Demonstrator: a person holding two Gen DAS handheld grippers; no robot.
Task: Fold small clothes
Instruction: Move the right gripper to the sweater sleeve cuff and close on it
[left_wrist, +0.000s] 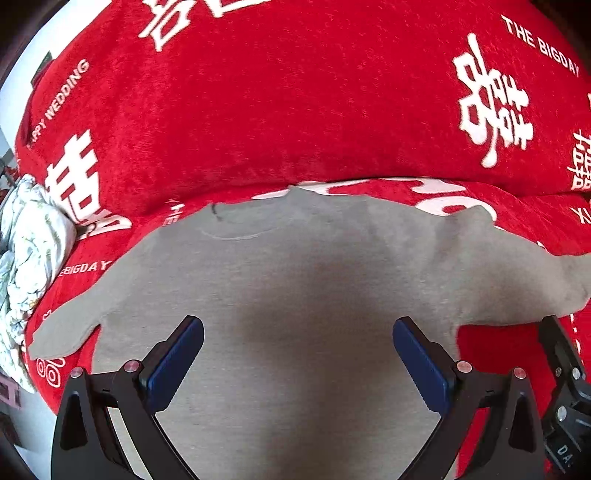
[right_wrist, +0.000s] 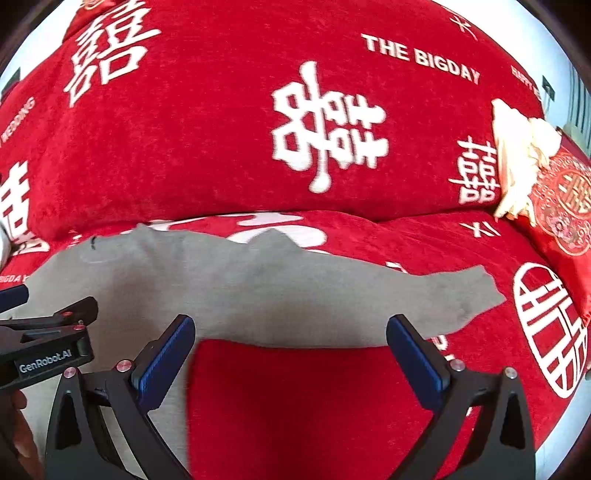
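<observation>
Between the wide-spread, empty fingers (left_wrist: 186, 354) of the left gripper (left_wrist: 298, 356) lies the grey shirt (left_wrist: 295, 288), flat on a red sofa cover (left_wrist: 258, 110); its hem is cut off below. From the right wrist, the right gripper (right_wrist: 290, 354) fingers (right_wrist: 415, 360) also gape, framing the sleeve (right_wrist: 424, 299) ahead; left of them, the left gripper is partly cropped.

A matt, soft-looking grey cloth shirt (left_wrist: 295, 295) is being shown on a red cover (left_wrist: 258, 110) of nubby, plush-like fabric. The left gripper (left_wrist: 298, 354) and right gripper (right_wrist: 290, 350) are being seen in matt black, probably plastic, with ribbed blue pads (left_wrist: 177, 365) and shiny metal screws (left_wrist: 464, 366).
</observation>
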